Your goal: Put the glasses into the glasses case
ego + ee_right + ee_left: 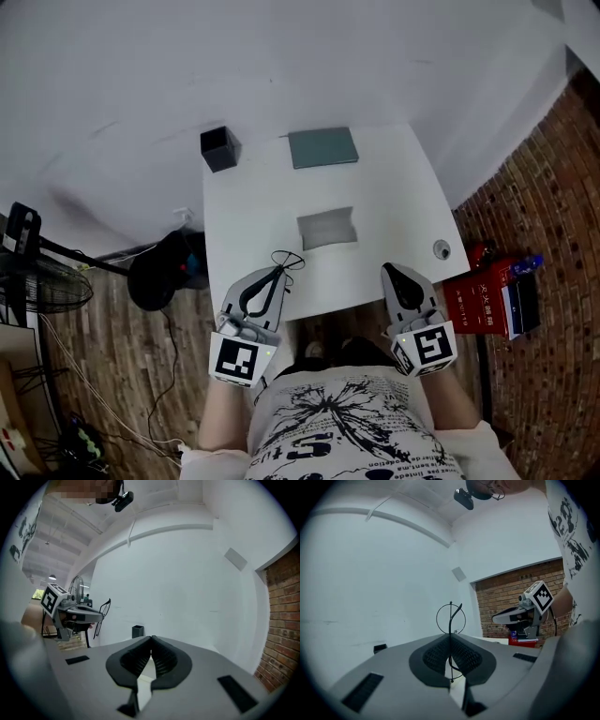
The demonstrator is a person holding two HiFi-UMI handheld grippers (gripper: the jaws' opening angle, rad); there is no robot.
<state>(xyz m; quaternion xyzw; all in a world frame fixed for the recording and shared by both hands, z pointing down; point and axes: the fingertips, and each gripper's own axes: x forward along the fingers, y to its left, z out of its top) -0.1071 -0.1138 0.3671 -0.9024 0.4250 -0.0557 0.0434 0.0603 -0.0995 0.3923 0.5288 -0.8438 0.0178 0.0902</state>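
Black wire-frame glasses are pinched in the left gripper, jaws fully together on the thin frame. In the left gripper view the pads clamp a strand of the frame, w/ one round lens ring standing up past the tips. The grip is on wire rather than lens, prob. to keep the glass clean and get a firm hold on sth this thin. The glasses hang over the near part of the white table; they don't seem to rest on it.

The right gripper is closed too, w/ nothing between its pads; the right gripper view shows only a sliver of table through the gap. It sits about level w/ the left one at the table's front edge, well apart from the glasses. It is prob. kept free to open or steady the case.

A flat grey-green box at the far edge looks like the glasses case, lid down. A grey rectangle lies mid-table, between the grippers and that box; cloth or soft pouch, can't tell. A small dark open box stands by the far left corner.

Judging by this, it's an early stage: glasses in hand, case not yet open, so opening it comes before any placing.
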